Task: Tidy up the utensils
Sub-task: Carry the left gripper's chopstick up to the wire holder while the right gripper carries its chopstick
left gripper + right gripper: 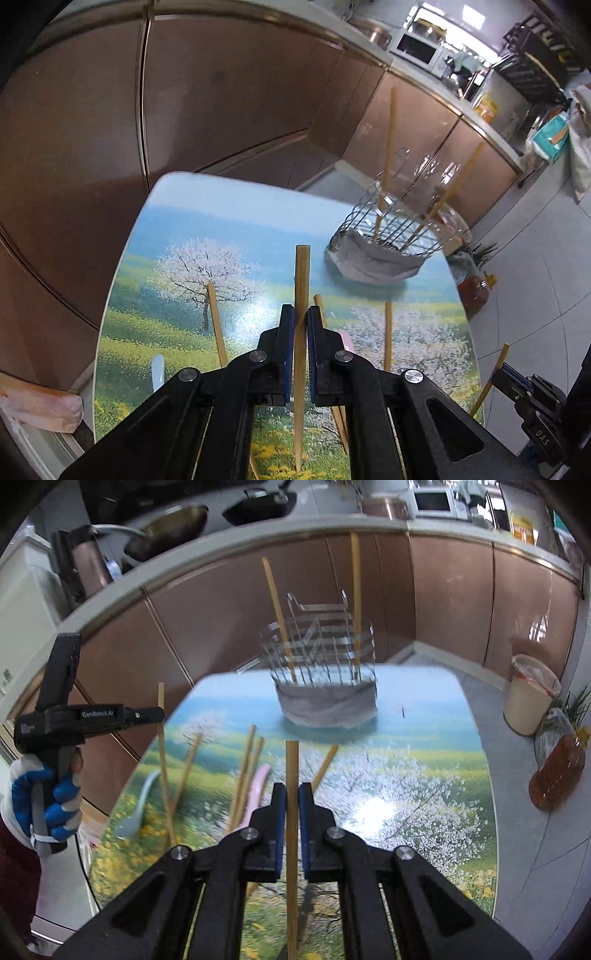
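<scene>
My left gripper (301,314) is shut on a wooden chopstick (301,280), held above the table (177,236). My right gripper (291,792) is shut on another wooden chopstick (291,764). A wire utensil basket (325,653) on a grey cloth base stands at the table's far end with two chopsticks upright in it; it also shows in the left wrist view (388,221). Several loose chopsticks (245,771), a pink spoon (258,786) and a pale blue spoon (142,797) lie on the table. The left gripper (162,712) shows at left in the right wrist view, the right gripper (498,369) at lower right in the left wrist view.
Brown cabinet doors (221,92) curve behind the table. A white bin (532,694) and a bottle of amber liquid (557,771) stand on the tiled floor to the right. Pans (170,528) and a microwave (434,502) sit on the counter.
</scene>
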### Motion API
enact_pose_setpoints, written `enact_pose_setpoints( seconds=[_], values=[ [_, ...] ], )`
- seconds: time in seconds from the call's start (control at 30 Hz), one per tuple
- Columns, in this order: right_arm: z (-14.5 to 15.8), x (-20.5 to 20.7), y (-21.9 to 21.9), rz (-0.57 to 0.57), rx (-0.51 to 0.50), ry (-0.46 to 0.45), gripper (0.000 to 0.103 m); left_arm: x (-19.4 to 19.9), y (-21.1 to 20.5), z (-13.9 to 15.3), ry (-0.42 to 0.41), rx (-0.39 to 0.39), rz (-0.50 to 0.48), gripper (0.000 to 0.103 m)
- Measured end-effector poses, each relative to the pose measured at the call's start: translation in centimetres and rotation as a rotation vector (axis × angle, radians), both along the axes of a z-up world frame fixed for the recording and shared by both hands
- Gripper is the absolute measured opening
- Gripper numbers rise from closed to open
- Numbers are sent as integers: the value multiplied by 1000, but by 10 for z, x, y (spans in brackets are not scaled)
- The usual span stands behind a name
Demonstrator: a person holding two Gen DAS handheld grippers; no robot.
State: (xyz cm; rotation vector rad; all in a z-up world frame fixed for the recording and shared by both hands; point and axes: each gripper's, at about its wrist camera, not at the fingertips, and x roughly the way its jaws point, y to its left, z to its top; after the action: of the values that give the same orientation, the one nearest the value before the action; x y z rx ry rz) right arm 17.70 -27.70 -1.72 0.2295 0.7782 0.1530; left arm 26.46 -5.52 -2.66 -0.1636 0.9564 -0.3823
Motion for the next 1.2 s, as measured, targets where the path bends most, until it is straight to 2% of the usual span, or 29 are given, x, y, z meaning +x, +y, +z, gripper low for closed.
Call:
enact_pose_setpoints(
  seconds=[0.23,0.7,0.97,1.2],
  values=[
    [33,-25,17,4,-14,-91,6,-30,12,31,-79,-37,6,6],
    [87,-64,35,8,-51,-212,6,-77,19,86,-203,-80,-2,6],
    [120,-43,27,1,-67,-262,6,-63,5,122,-253,-112,-32,6],
    [177,7,9,-22,-104,-352,6,-26,-28,173,-340,-128,-68,6]
  ],
)
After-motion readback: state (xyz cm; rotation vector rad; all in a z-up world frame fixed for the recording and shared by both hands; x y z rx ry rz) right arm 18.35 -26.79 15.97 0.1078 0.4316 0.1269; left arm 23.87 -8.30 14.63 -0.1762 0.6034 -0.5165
